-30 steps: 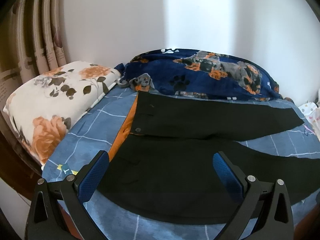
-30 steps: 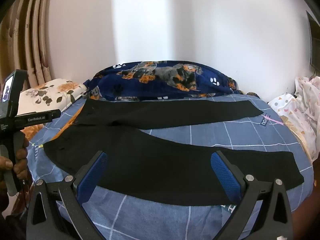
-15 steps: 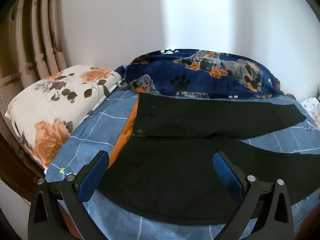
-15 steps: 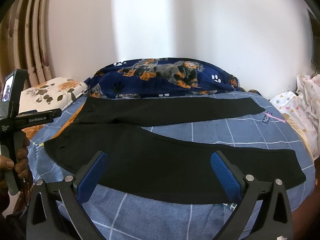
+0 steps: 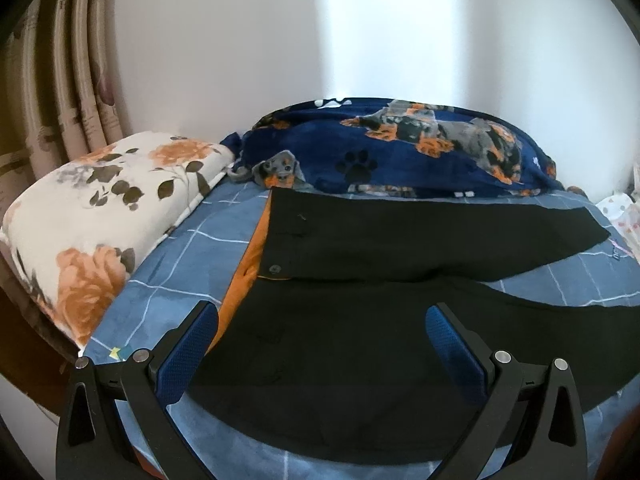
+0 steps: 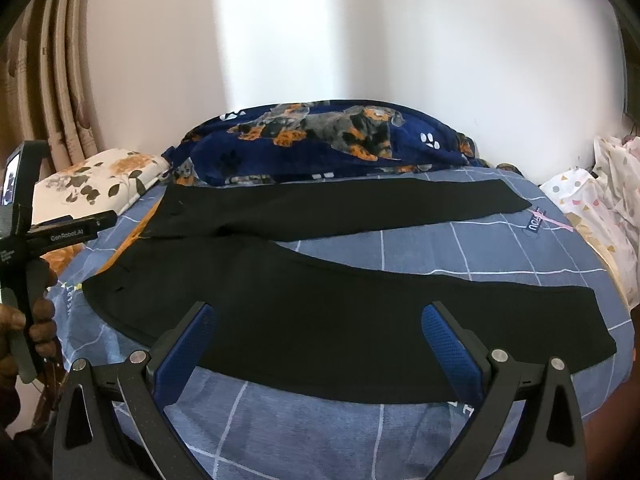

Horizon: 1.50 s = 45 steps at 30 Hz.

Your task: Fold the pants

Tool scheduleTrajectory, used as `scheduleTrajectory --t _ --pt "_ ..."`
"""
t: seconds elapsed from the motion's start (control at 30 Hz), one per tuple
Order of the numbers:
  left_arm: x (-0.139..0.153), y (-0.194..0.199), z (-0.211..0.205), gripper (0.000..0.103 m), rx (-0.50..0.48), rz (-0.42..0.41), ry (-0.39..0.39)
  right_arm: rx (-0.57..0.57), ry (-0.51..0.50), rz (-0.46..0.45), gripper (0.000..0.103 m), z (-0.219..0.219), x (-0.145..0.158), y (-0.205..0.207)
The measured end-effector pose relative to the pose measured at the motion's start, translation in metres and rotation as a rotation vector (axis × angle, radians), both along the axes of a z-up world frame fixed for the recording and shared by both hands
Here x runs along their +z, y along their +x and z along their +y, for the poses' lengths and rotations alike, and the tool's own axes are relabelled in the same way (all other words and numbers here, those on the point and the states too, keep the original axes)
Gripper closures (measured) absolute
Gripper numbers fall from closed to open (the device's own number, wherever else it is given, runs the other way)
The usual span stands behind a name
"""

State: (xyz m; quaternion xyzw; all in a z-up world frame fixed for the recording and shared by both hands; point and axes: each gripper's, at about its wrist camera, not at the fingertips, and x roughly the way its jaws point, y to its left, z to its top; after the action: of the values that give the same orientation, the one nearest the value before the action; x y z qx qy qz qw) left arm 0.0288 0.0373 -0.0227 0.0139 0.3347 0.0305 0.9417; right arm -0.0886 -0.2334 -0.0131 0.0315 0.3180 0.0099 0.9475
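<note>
- Left wrist view: a pair of black trousers [image 5: 400,320] lies spread flat on a bed with a blue checked sheet [image 5: 192,252], waistband toward the floral pillow [image 5: 104,208], an orange lining showing along that edge.
- The two legs are splayed apart in a V. The far leg [image 6: 360,208] runs just beside a navy dog-print blanket [image 6: 320,140]; the near leg [image 6: 400,320] ends close to the bed's right side.
- The left gripper [image 5: 320,344] hovers above the seat and hip area with its blue pads [image 5: 188,352] spread wide, holding nothing.
- From the right wrist view, the right gripper [image 6: 316,344] hangs over the near leg, its fingers likewise parted and empty, and a hand [image 6: 36,320] at the left edge holds the other tool's handle.
- The fabric looks thin, soft and light, lying nearly creaseless. It would likely sag and slide if lifted by one point.
- Sensible holds seem to be the firmer waistband corner near the button [image 5: 275,269] for the left tool and the near leg's hem [image 6: 596,320] for the right, pinching both layers together.
- No fold has been made yet.
</note>
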Motion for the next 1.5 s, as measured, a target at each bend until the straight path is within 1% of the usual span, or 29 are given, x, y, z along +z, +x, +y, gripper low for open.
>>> scheduleTrajectory --t 0.13,0.2,0.3,0.33,0.4,0.47,0.53,0.6,0.63,0.67,0.7,0.73,0.77,0.87,0.93,0.97,1.0,1.1,1.13,1.17,1.2,1.23,1.27,1.3,1.33,1.37,1.4,1.47,1.5 --pt "-0.009 0.019 0.005 0.000 -0.023 0.069 -0.008 -0.005 0.010 0.003 0.000 -0.003 -0.001 0.004" --pt "-0.014 0.033 0.013 0.000 -0.026 0.109 0.003 -0.004 0.015 0.013 0.000 -0.004 -0.004 0.006" --pt "-0.017 0.057 0.033 0.000 0.003 0.146 0.013 -0.004 0.020 0.029 0.000 -0.005 -0.008 0.009" --pt "-0.017 0.064 0.039 0.001 0.010 0.149 0.013 -0.005 0.022 0.034 0.000 -0.006 -0.010 0.011" --pt "-0.014 0.084 0.057 0.002 0.003 0.121 -0.005 -0.006 0.027 0.050 0.000 -0.007 -0.013 0.016" --pt "-0.013 0.103 0.069 0.002 0.023 0.105 -0.002 -0.009 0.031 0.067 0.000 -0.008 -0.018 0.021" --pt "-0.013 0.129 0.085 0.002 0.014 0.089 -0.037 -0.008 0.034 0.082 0.000 -0.008 -0.021 0.026" --pt "-0.018 0.161 0.097 0.002 -0.038 0.101 -0.084 -0.007 0.030 0.098 0.000 -0.008 -0.025 0.032" --pt "-0.022 0.177 0.100 0.002 -0.073 0.125 -0.098 -0.005 0.031 0.108 0.000 -0.007 -0.027 0.035" --pt "-0.031 0.202 0.106 0.002 -0.120 0.177 -0.112 -0.004 0.030 0.116 0.000 -0.007 -0.029 0.039" --pt "-0.038 0.219 0.109 0.002 -0.160 0.206 -0.126 -0.004 0.028 0.124 0.000 -0.007 -0.031 0.041" --pt "-0.042 0.228 0.111 0.002 -0.183 0.221 -0.126 -0.004 0.025 0.135 0.000 -0.007 -0.034 0.044" --pt "-0.051 0.247 0.113 0.003 -0.208 0.247 -0.101 -0.005 0.023 0.143 0.000 -0.007 -0.036 0.046" --pt "-0.070 0.281 0.115 0.004 -0.281 0.298 -0.067 -0.010 0.019 0.177 0.000 -0.008 -0.044 0.054" --pt "-0.079 0.297 0.119 0.009 -0.288 0.314 -0.056 -0.017 0.020 0.208 0.000 -0.009 -0.051 0.060" --pt "-0.086 0.308 0.121 0.011 -0.283 0.325 -0.030 -0.020 0.022 0.222 0.000 -0.009 -0.054 0.063" --pt "-0.090 0.315 0.123 0.011 -0.280 0.332 -0.028 -0.021 0.025 0.231 0.000 -0.010 -0.056 0.066" --pt "-0.104 0.333 0.129 0.013 -0.311 0.370 -0.084 -0.024 0.031 0.261 0.000 -0.010 -0.063 0.073" --pt "-0.106 0.335 0.129 0.014 -0.320 0.375 -0.084 -0.024 0.028 0.263 0.000 -0.010 -0.064 0.074" --pt "-0.109 0.338 0.126 0.018 -0.336 0.380 -0.076 -0.024 0.024 0.267 0.000 -0.009 -0.065 0.076" --pt "-0.112 0.341 0.123 0.025 -0.352 0.390 -0.064 -0.021 0.020 0.273 0.000 -0.008 -0.066 0.078" --pt "-0.114 0.344 0.120 0.032 -0.371 0.402 -0.074 -0.020 0.016 0.276 0.000 -0.006 -0.066 0.078" --pt "-0.115 0.345 0.120 0.053 -0.383 0.408 -0.100 -0.019 0.013 0.282 0.000 -0.005 -0.067 0.080" --pt "-0.117 0.348 0.121 0.061 -0.397 0.414 -0.161 -0.017 0.012 0.286 0.000 -0.005 -0.068 0.081" --pt "-0.119 0.351 0.121 0.063 -0.370 0.422 -0.166 -0.015 0.012 0.293 0.000 -0.004 -0.069 0.082" --pt "-0.120 0.351 0.119 0.079 -0.354 0.417 -0.152 -0.015 0.012 0.297 0.000 -0.003 -0.069 0.083" --pt "-0.118 0.350 0.118 0.088 -0.325 0.393 -0.121 -0.015 0.012 0.298 0.000 -0.002 -0.069 0.083" --pt "-0.113 0.345 0.115 0.091 -0.306 0.362 -0.117 -0.012 0.008 0.291 0.000 0.001 -0.066 0.083" --pt "-0.107 0.338 0.111 0.092 -0.295 0.332 -0.100 -0.010 0.003 0.284 0.000 0.002 -0.064 0.083"
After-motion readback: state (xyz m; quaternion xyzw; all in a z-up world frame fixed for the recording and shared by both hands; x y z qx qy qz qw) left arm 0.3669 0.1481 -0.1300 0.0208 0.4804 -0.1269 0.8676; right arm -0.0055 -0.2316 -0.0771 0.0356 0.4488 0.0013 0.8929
